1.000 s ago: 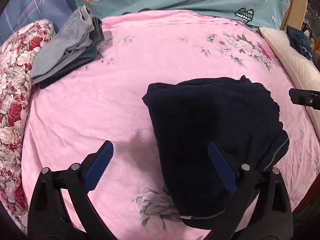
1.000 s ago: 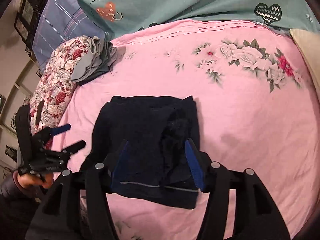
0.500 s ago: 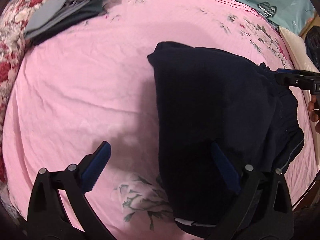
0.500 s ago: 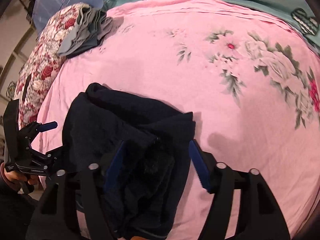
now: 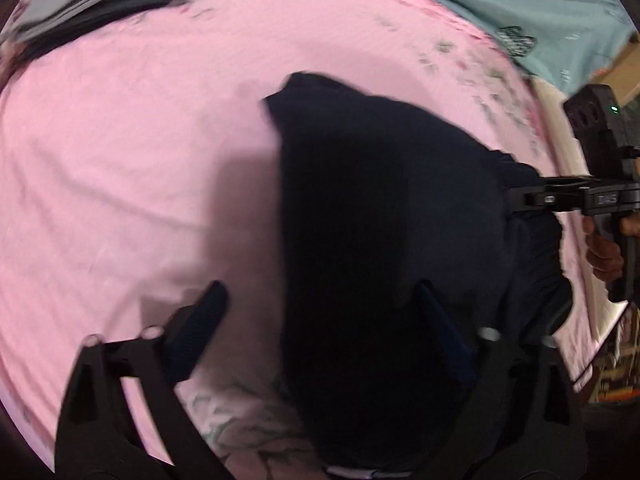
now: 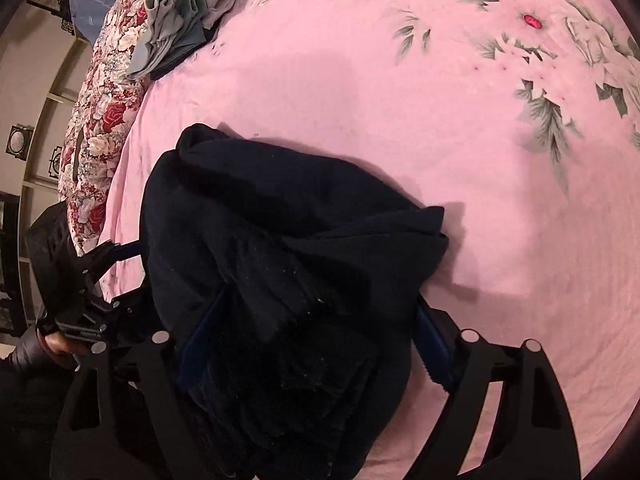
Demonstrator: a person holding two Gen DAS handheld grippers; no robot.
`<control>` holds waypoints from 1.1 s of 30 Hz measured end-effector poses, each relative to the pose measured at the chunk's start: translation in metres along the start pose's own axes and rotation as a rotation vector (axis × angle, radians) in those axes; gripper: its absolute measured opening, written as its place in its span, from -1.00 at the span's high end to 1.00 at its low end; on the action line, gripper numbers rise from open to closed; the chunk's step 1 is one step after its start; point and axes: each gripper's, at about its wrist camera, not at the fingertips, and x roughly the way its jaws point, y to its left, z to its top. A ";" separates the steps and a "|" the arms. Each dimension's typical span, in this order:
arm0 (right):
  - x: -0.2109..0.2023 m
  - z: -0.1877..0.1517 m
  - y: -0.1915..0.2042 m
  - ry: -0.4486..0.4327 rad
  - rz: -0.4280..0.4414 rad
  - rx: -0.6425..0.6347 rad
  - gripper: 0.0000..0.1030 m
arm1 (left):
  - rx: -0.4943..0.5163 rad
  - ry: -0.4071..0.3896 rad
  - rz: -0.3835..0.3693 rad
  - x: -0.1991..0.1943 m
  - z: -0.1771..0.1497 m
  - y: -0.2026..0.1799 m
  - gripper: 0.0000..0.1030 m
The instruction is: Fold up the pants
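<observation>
The dark navy pants (image 5: 384, 216) lie folded in a thick bundle on the pink floral bedsheet (image 5: 140, 160). My left gripper (image 5: 320, 320) is open, close above the sheet, its right finger over the bundle's near-left edge and its left finger over bare sheet. My right gripper (image 6: 316, 332) is open and straddles the bundle's (image 6: 280, 240) rumpled end, with cloth between its blue pads. The right gripper also shows in the left wrist view (image 5: 560, 200) at the bundle's right side. The left gripper shows in the right wrist view (image 6: 92, 288) at the bundle's left.
A stack of folded grey clothes (image 6: 180, 20) lies at the far left of the bed beside a red floral pillow (image 6: 100, 120). A teal patterned quilt (image 5: 540, 8) lies along the far edge. The bed's right edge (image 5: 580, 184) is near the right gripper.
Both grippers have dropped lower and closed in on the pants from either side. The bundle now fills more of both views. Neither gripper has shut.
</observation>
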 end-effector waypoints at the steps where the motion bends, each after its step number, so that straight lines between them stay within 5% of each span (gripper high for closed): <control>1: -0.001 -0.001 -0.003 0.007 0.017 0.002 -0.21 | 0.021 0.006 -0.059 0.000 0.004 -0.007 -0.22; 6: -0.012 -0.007 0.015 -0.023 -0.008 -0.052 0.12 | 0.033 -0.029 -0.074 -0.010 0.003 -0.013 0.07; 11: -0.040 -0.021 0.030 -0.119 0.007 -0.071 0.21 | 0.054 -0.079 -0.105 -0.034 0.017 -0.022 0.38; 16: -0.075 -0.022 0.049 -0.228 0.017 -0.095 0.22 | 0.153 -0.158 -0.069 -0.053 0.068 -0.039 0.39; 21: -0.092 0.011 0.031 -0.328 0.006 -0.053 0.22 | 0.209 -0.128 -0.019 0.003 0.135 -0.038 0.36; 25: -0.065 0.050 -0.008 -0.333 -0.053 0.034 0.22 | 0.222 -0.116 0.043 0.037 0.151 -0.038 0.08; 28: -0.043 0.063 -0.026 -0.313 -0.110 0.086 0.16 | 0.190 -0.137 0.126 0.029 0.151 -0.044 -0.75; 30: -0.040 0.063 -0.032 -0.310 -0.138 0.124 -0.20 | 0.182 -0.186 0.172 0.011 0.147 -0.050 -0.80; 33: -0.061 0.049 -0.011 -0.370 -0.221 0.129 -0.43 | 0.186 -0.232 0.209 -0.021 0.138 -0.059 -0.89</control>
